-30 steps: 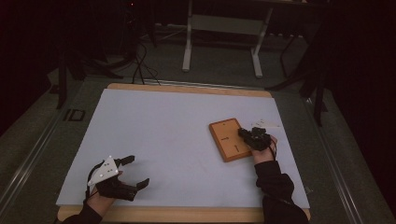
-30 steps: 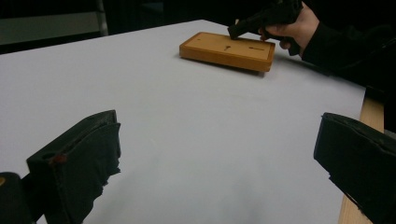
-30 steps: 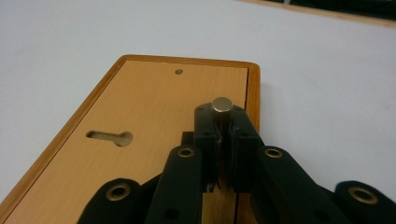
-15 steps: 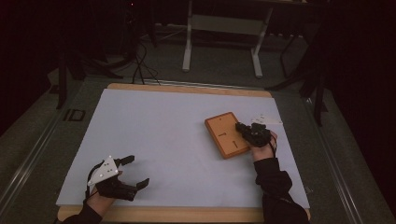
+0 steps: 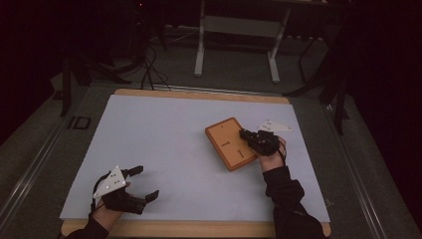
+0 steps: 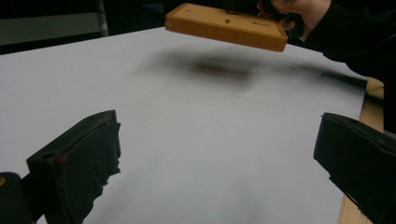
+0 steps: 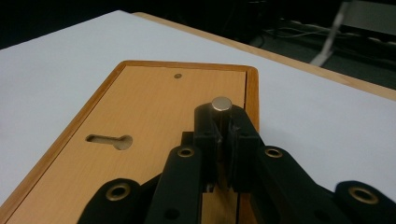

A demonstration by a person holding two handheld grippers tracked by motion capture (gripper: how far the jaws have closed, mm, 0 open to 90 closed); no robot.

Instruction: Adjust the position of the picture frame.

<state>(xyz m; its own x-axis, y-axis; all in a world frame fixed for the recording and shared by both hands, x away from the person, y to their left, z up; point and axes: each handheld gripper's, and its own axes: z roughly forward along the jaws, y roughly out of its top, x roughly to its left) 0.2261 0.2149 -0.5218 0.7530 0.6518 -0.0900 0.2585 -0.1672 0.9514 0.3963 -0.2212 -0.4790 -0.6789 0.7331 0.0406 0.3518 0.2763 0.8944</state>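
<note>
A flat orange-brown wooden board (image 5: 230,143) with keyhole slots hangs right of the table's middle, a little above the white table sheet (image 5: 164,139). My right gripper (image 5: 247,136) is shut on its right rim. In the right gripper view the jaws meet over the board (image 7: 154,107) edge, and a small silver stud (image 7: 221,103) sits at the tip of my right gripper (image 7: 222,122). In the left gripper view the board (image 6: 224,25) floats over its own shadow. My left gripper (image 5: 146,182) rests at the near left, open with nothing between its jaws, which stand wide over bare sheet in its own view (image 6: 218,128).
The table's wooden border (image 5: 199,94) frames the white sheet. Beyond the far edge stand the legs of a metal stand (image 5: 234,45), with cables (image 5: 149,64) on the dark floor. A person's dark sleeve (image 5: 286,199) reaches in at the near right.
My right gripper has lifted the board off the sheet and carried it slightly left and away. The left gripper has stayed where it was.
</note>
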